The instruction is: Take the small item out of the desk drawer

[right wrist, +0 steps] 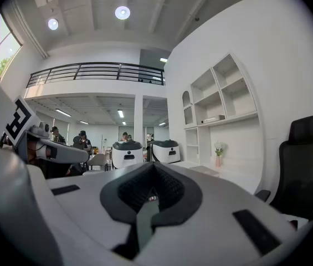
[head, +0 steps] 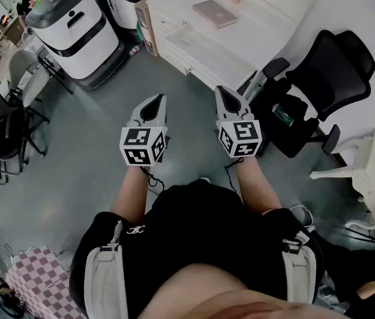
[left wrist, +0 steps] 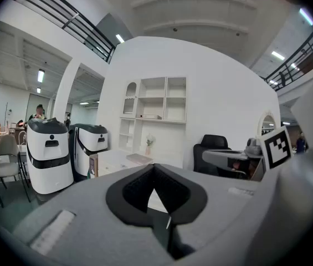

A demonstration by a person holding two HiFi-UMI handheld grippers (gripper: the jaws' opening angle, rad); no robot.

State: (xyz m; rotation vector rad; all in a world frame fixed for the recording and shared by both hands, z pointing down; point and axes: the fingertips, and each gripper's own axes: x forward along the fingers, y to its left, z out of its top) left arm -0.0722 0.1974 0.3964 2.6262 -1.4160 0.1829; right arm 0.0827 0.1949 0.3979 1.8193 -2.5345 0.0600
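The white desk (head: pixel 240 48) stands ahead of me at the top of the head view, its drawer fronts (head: pixel 174 55) facing me; no small item shows. My left gripper (head: pixel 152 102) and right gripper (head: pixel 227 93) are held side by side over the grey floor, well short of the desk and pointing toward it. Both have their jaws together with nothing between them. The left gripper view looks past its shut gripper (left wrist: pixel 154 169) to the desk (left wrist: pixel 117 160). In the right gripper view the shut gripper (right wrist: pixel 153 169) points the same way, the desk (right wrist: pixel 222 173) lying right of it.
A black office chair (head: pixel 320 78) stands right of the desk. Two white wheeled machines (head: pixel 74 28) stand left of it. A flat pinkish book or laptop (head: pixel 215 13) lies on the desktop. Chairs (head: pixel 14 111) line the left side, and white furniture (head: pixel 373 171) is at the right edge.
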